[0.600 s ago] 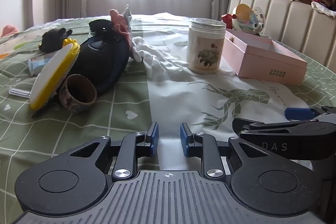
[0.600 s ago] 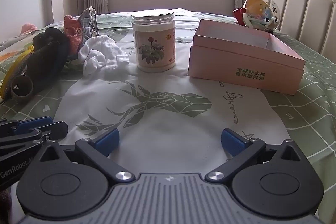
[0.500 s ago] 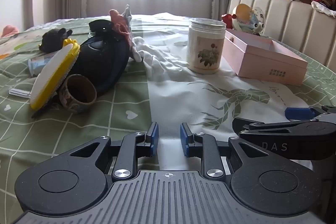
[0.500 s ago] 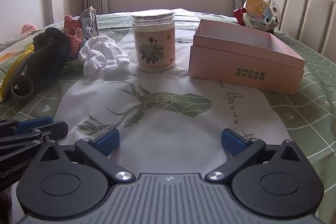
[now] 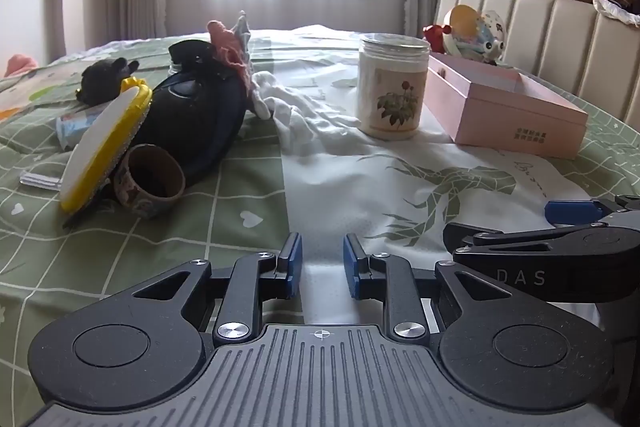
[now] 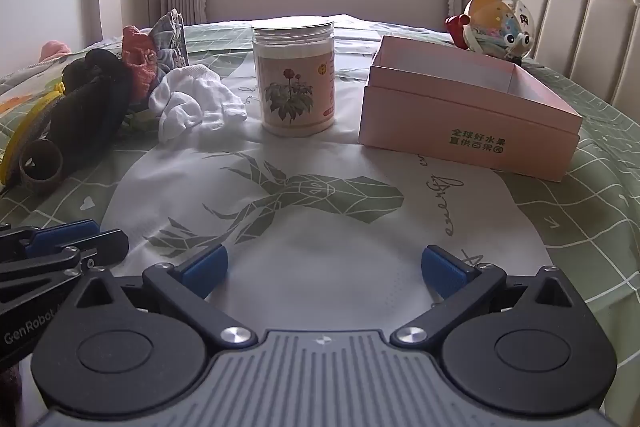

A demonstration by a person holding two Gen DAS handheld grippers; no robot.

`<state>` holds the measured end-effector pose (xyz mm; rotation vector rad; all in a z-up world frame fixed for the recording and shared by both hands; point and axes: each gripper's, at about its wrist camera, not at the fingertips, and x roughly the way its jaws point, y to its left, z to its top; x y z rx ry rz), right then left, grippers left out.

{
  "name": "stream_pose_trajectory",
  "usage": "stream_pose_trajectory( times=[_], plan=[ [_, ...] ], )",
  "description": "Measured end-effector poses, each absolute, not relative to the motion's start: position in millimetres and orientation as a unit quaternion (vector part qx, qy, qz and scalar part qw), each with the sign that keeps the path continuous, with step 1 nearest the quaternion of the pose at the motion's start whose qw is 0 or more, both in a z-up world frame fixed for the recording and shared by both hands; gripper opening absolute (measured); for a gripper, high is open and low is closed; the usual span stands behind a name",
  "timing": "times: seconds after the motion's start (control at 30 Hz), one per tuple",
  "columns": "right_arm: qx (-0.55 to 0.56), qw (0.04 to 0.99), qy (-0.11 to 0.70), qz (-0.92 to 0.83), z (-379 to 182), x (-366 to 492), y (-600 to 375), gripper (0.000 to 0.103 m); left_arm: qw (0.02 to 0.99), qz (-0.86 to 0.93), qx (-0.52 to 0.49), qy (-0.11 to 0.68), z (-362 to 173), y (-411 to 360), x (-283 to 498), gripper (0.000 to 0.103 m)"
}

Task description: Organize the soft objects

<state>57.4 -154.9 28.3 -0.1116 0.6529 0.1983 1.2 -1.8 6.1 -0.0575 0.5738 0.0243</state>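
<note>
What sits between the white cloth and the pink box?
The flower-label jar stands between the white cloth and the pink box, touching neither; clearest in the right wrist view.

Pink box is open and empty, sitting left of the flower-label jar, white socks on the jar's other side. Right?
Not quite. In the right wrist view the pink box sits to the right of the flower-label jar, not left. It is open, and what shows of its inside is empty. The white socks lie on the jar's other side, to its left.

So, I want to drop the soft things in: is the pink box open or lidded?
Open. The pink box has no lid on top; its inner walls show, and nothing is visible inside.
</note>
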Motion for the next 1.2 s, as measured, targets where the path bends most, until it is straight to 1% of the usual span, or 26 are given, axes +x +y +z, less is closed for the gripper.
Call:
stream_pose_trajectory(
  times=[0.03,1.2],
  plan=[
    [-0.055,0.941,0.32,0.097,28.3,57.3,-155.3,0.103,0.959,0.013,-0.027,0.282,-0.1,-2.7,-0.2,0.026],
    [-0.056,0.941,0.32,0.097,28.4,56.6,-154.4,0.103,0.959,0.011,-0.031,0.281,0.2,-3.0,-0.5,0.026]
  ],
)
